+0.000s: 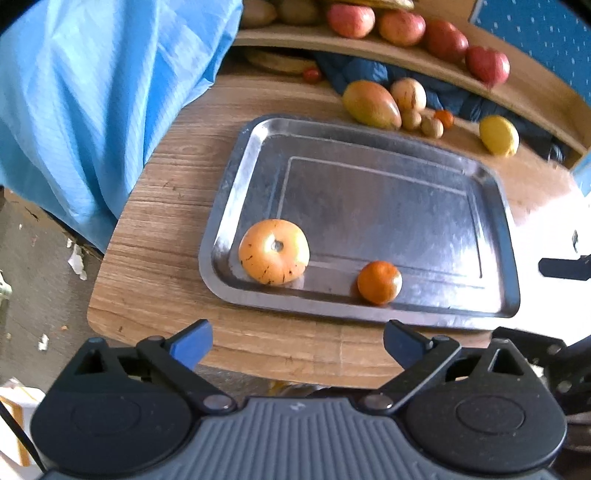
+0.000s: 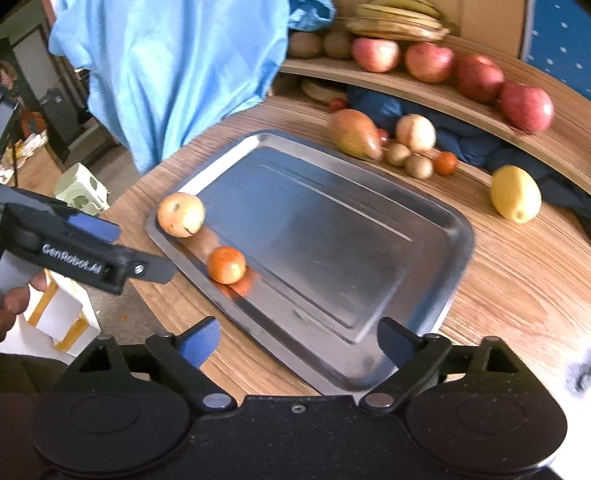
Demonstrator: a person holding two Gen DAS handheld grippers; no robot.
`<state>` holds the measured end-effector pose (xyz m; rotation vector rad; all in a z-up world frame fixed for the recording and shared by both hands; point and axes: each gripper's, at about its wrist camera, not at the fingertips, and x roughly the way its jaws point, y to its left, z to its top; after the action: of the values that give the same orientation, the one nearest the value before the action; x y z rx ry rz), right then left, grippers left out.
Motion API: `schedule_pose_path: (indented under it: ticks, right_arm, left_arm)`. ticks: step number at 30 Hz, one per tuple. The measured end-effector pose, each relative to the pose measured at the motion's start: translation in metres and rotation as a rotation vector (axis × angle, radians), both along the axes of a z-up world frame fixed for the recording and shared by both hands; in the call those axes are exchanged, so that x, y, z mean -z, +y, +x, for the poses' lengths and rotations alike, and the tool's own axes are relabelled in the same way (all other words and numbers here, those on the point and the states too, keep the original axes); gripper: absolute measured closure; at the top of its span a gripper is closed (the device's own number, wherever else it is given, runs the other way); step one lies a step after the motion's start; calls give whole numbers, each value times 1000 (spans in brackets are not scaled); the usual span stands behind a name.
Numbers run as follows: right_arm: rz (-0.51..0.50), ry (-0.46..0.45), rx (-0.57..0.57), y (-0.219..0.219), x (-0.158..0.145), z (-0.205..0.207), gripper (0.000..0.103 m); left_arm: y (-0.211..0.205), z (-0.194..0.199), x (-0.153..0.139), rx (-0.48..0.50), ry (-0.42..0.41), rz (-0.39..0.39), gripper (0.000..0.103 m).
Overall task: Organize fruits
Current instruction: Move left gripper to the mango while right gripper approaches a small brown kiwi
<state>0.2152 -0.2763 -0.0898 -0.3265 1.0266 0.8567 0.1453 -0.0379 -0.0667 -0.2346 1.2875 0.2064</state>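
Note:
A steel tray (image 1: pixel 369 206) lies on the wooden table. A pale orange round fruit with dark specks (image 1: pixel 274 251) rests in its near left corner, and a small tangerine (image 1: pixel 379 282) lies by the near rim. My left gripper (image 1: pixel 297 341) hangs open above the table's front edge, short of the tray, with nothing between its fingers. In the right wrist view the same tray (image 2: pixel 458 236) holds the speckled fruit (image 2: pixel 181 215) and the tangerine (image 2: pixel 226 265). My right gripper (image 2: pixel 299 343) is open and empty over the tray's near corner. A left gripper finger (image 2: pixel 92 227) reaches in from the left.
Behind the tray lie a mango (image 1: pixel 371 104), a pale round fruit (image 1: pixel 408 94), small brown fruits (image 1: pixel 432 126) and a yellow fruit (image 1: pixel 498 134). Red apples (image 1: pixel 445 40) line a curved shelf, with bananas (image 2: pixel 399 22) above. A blue cloth (image 1: pixel 92 92) hangs at the left.

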Motion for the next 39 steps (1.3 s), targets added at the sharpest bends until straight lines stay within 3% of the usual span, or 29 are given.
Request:
schedule_pose_path:
  ticks: [10,21,39]
  right_arm:
    - [-55,-16,84,-21,-1,12,2]
    - [-60,-25,178,-24,1,35,1]
    - [-72,-34,284,9,2,77,1]
  left_arm:
    - [-2,19,0,61,73,92,1]
    - [11,52,-6,93,57,134,1]
    - [26,126,9,178,-19,97,1]
